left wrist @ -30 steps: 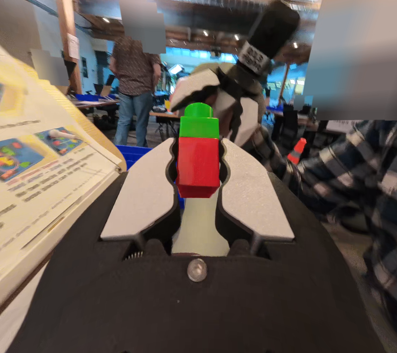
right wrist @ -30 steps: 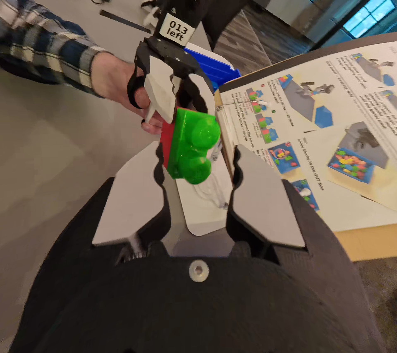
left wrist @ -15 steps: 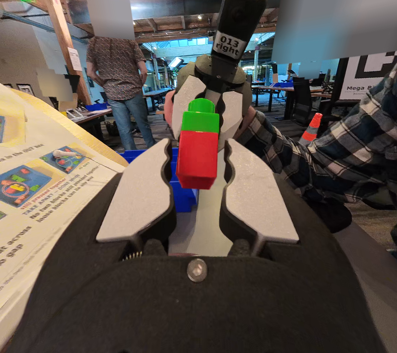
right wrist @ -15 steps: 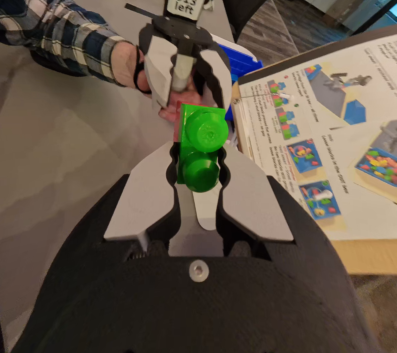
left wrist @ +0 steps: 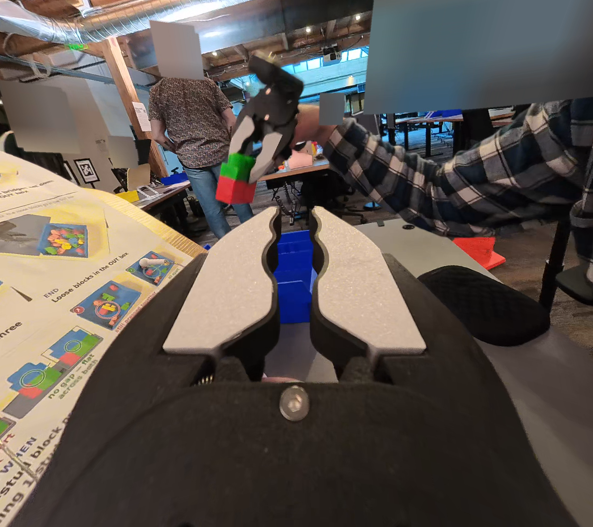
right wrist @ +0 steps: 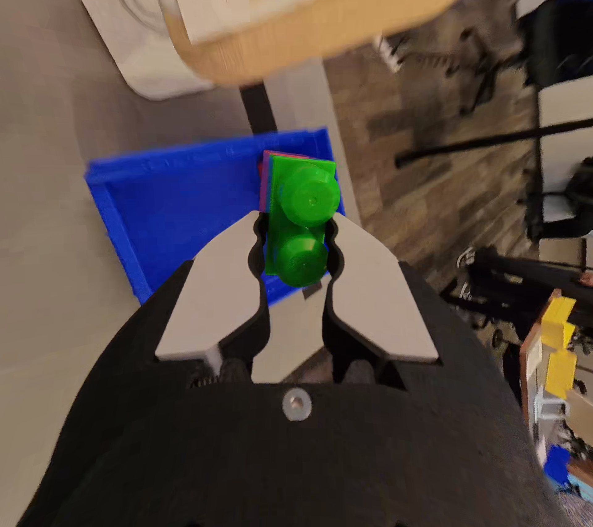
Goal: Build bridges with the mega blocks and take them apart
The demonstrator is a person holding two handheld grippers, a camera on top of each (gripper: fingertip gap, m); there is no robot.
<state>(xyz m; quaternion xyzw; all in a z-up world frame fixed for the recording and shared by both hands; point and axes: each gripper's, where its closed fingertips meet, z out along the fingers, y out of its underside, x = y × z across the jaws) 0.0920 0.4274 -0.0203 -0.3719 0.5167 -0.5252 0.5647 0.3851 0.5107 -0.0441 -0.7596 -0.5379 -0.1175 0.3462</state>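
Observation:
A green two-stud block point(right wrist: 300, 222) sits pressed onto a red block, whose edge shows behind it. My right gripper point(right wrist: 296, 219) is shut on the green block and holds the stack over the blue bin point(right wrist: 179, 206). In the left wrist view the right gripper point(left wrist: 256, 152) holds the green block point(left wrist: 239, 166) with the red block point(left wrist: 236, 190) hanging under it, in the air ahead. My left gripper point(left wrist: 295, 213) is open with a narrow gap and holds nothing. The blue bin point(left wrist: 293, 271) shows between its jaws.
An instruction sheet point(left wrist: 64, 271) on a wooden board lies to the left. A grey table point(left wrist: 417, 242) and a black chair back point(left wrist: 481, 303) are on the right. A plaid sleeve point(left wrist: 449, 174) reaches across. A person point(left wrist: 192, 126) stands behind. The right wrist view is blurred. My hands' fingertips stand some 30 cm from each other.
My left gripper let go of the red block and its jaws narrowed on nothing. My right gripper closed on the green block and carried the stack away, over the blue bin.

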